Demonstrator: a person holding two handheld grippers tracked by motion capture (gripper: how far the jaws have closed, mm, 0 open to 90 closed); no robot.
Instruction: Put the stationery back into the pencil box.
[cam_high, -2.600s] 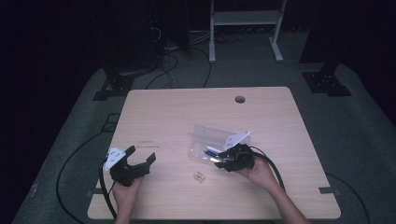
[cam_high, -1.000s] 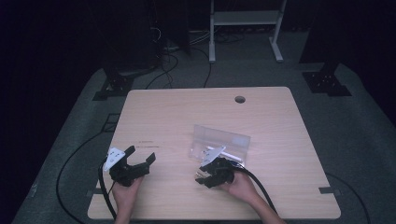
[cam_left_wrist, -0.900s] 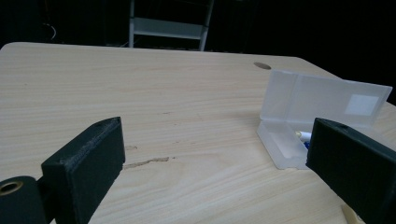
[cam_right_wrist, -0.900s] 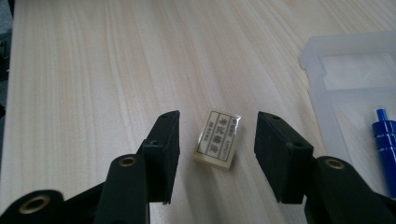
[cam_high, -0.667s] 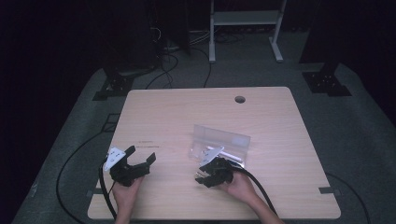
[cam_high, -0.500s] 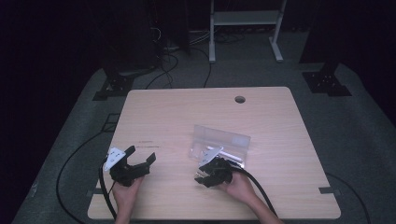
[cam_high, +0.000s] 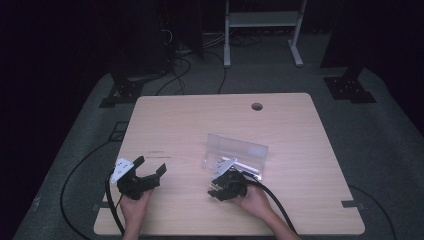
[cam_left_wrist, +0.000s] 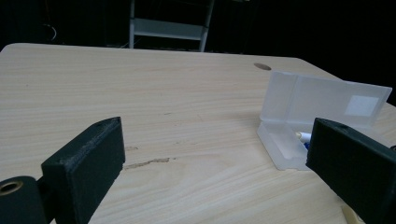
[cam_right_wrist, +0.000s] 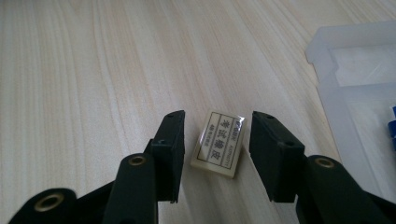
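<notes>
In the right gripper view, the right gripper stands low over the light wooden table, in the lower middle of the frame. Its two black jaws have just been closing, and a small cream rectangular eraser with a printed label lies flat on the table between them. A narrow gap is visible on each side of the eraser, so the pads do not press it yet. At the right edge of this frame is the translucent plastic pencil box, open, just beside the eraser.

In the high view, the right gripper is at the lower middle of the table, touching or almost touching the near edge of the box, whose lid stands upright.

The left gripper is at the lower left of the table in the high view, well apart from the box. In the left gripper view its jaws are spread wide with only bare table between them, and the box appears at the right of the frame.
</notes>
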